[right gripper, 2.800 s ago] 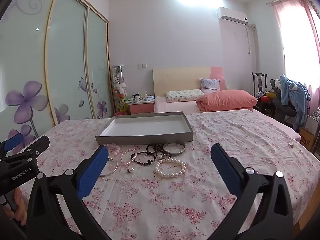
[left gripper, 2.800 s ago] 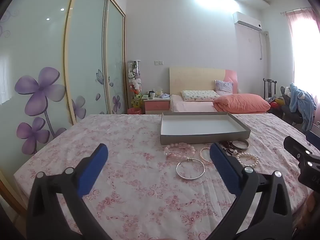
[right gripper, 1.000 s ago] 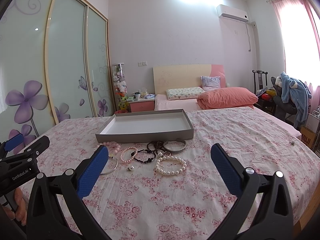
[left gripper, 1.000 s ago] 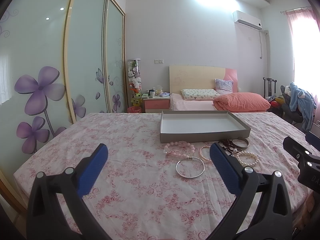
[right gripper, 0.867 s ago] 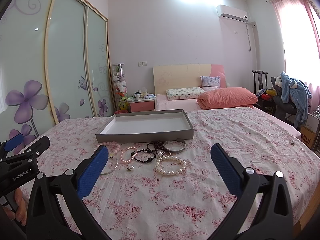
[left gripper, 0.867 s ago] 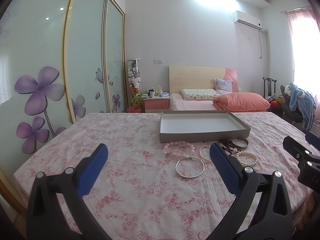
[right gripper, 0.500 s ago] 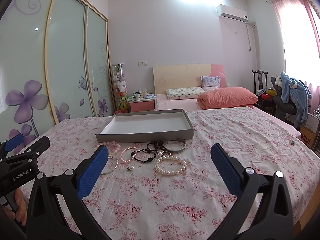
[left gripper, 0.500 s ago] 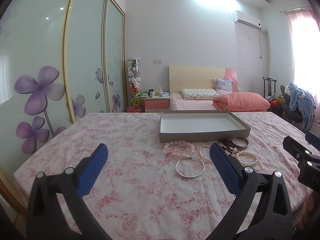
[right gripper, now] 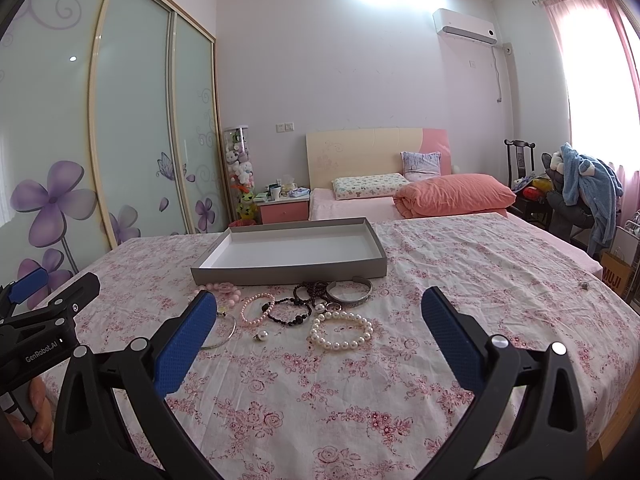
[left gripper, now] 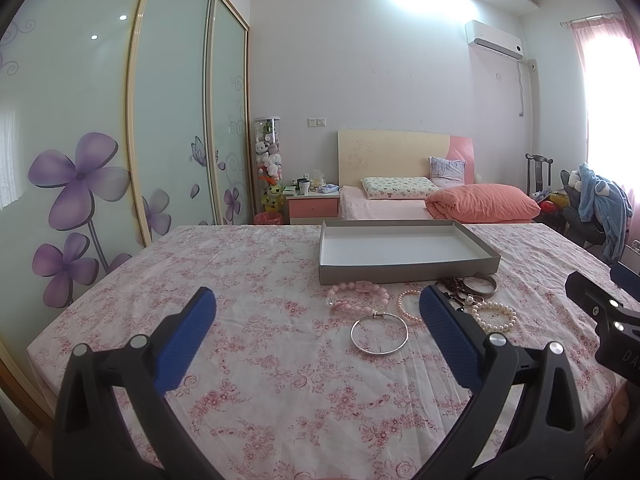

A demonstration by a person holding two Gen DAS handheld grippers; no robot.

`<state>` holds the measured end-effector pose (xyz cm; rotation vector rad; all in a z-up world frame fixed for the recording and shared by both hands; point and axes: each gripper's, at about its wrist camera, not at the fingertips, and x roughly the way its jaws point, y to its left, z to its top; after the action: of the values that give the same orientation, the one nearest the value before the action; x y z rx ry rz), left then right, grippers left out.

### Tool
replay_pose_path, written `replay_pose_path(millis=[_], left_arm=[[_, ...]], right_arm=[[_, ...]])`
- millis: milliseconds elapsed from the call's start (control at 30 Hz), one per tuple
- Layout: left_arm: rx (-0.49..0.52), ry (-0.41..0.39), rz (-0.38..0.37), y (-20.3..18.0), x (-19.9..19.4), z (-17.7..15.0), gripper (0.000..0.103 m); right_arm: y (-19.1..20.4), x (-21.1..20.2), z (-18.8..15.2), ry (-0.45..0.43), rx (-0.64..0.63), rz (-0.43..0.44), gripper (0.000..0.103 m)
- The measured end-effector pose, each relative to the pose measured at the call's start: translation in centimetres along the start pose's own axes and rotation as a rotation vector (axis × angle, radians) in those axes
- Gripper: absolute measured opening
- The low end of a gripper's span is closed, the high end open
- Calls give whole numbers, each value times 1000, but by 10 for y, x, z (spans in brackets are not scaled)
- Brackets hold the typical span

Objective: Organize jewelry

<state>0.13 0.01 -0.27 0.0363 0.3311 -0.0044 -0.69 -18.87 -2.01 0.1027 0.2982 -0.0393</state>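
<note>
A grey shallow tray (left gripper: 404, 273) (right gripper: 288, 270) with a white, empty inside lies on the floral cloth. In front of it lie several bracelets: a silver bangle (left gripper: 379, 331) (right gripper: 218, 332), a pink bead bracelet (left gripper: 358, 294), a small pink pearl bracelet (right gripper: 257, 309), a black bead bracelet (right gripper: 290, 312), a white pearl bracelet (right gripper: 341, 332) (left gripper: 493, 317) and a metal cuff (right gripper: 349, 291). My left gripper (left gripper: 316, 312) is open and empty, short of the bangle. My right gripper (right gripper: 320, 312) is open and empty, short of the pearl bracelet.
The table (right gripper: 460, 272) wears a pink floral cloth. A tiny metal item (right gripper: 583, 285) lies near its right edge. Behind stand a bed with a pink duvet (right gripper: 452, 194), a nightstand (right gripper: 282, 208), sliding wardrobe doors (left gripper: 100, 140) and a chair with blue clothes (right gripper: 584, 184).
Both grippers have barely shifted; the view has dropped very slightly. The jewelry and tray have not moved.
</note>
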Motion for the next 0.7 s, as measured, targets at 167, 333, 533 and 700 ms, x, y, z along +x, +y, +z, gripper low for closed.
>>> replay_pose_path(millis=[167, 333, 533, 700], left_arm=[[1, 2, 0, -2, 0, -1, 99], [3, 15, -2, -7, 3, -8, 99], [-5, 124, -37, -6, 24, -15, 99], [-51, 278, -71, 2, 54, -25, 99]], right_arm=[[1, -1, 0, 2, 1, 0, 101], [-1, 2, 2, 13, 9, 3, 101], [-6, 18, -6, 78, 30, -7, 101], [-9, 44, -18, 210, 26, -25, 101]])
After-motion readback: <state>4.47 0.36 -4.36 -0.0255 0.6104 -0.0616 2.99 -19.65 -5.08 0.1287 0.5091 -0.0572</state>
